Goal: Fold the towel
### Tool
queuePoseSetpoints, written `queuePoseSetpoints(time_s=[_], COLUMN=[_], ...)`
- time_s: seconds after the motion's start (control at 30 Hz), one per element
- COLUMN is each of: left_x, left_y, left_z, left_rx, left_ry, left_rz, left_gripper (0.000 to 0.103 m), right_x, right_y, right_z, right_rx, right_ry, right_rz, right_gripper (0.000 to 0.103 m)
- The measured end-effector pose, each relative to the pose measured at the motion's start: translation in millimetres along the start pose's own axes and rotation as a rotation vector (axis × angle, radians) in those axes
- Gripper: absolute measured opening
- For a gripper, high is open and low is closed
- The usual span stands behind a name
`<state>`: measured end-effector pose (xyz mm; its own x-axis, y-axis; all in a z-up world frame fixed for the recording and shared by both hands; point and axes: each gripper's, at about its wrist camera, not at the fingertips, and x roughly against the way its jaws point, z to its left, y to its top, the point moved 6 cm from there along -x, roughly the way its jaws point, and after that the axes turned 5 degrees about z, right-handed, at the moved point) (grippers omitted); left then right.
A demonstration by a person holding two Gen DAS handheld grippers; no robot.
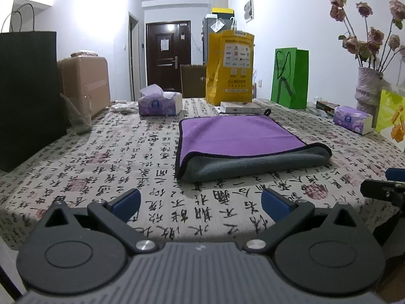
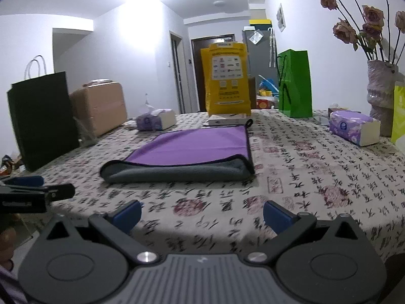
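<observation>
Purple on top and grey beneath, the towel (image 1: 243, 144) is laid folded flat on the tablecloth (image 1: 101, 167), near the table's middle, its rounded fold turned toward the cameras. A small loop is seen at its far corner. Both grippers are held apart from it at the near edge: the left gripper (image 1: 201, 202) and the right gripper (image 2: 202, 215) are each spread wide, nothing between the blue pads.

Beyond the towel a flat box (image 1: 240, 107) is placed, touching a yellow bag (image 1: 229, 68). A green bag (image 1: 291, 78) is stood to its right. Tissues protrude from a tissue pack (image 1: 160, 102) at far left; a second pack (image 2: 354, 126) lies right, beside a vase (image 2: 382, 93) holding dried roses. A black bag (image 1: 27, 96) and a carton (image 1: 86, 83) occupy the left edge.
</observation>
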<state>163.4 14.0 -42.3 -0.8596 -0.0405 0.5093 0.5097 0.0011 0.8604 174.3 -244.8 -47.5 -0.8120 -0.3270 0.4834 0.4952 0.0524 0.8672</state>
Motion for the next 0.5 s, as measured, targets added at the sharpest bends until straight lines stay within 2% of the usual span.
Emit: queuePoseSetpoints(time_s=[0.2, 0.3, 0.43, 0.5], left_x=[-30, -47, -67, -79], left_y=[10, 16, 27, 33], left_z=[5, 9, 11, 12], left_rx=[0.017, 0.037, 0.018, 0.01], left_ry=[0.018, 0.004, 0.008, 0.017], left_rz=[0.023, 0.044, 0.035, 0.036], left_gripper=[0.103, 0.102, 0.089, 0.079], right_x=[-29, -41, -69, -77], right_y=[13, 19, 40, 45], right_z=[-14, -19, -28, -30], right_rx=[0.043, 0.05, 0.083, 0.088], right_ry=[-0.038, -0.042, -0.034, -0.032], right_rz=[-0.017, -0.008, 0.0, 0.01], right_gripper=[0.103, 0.103, 0.098, 0.089])
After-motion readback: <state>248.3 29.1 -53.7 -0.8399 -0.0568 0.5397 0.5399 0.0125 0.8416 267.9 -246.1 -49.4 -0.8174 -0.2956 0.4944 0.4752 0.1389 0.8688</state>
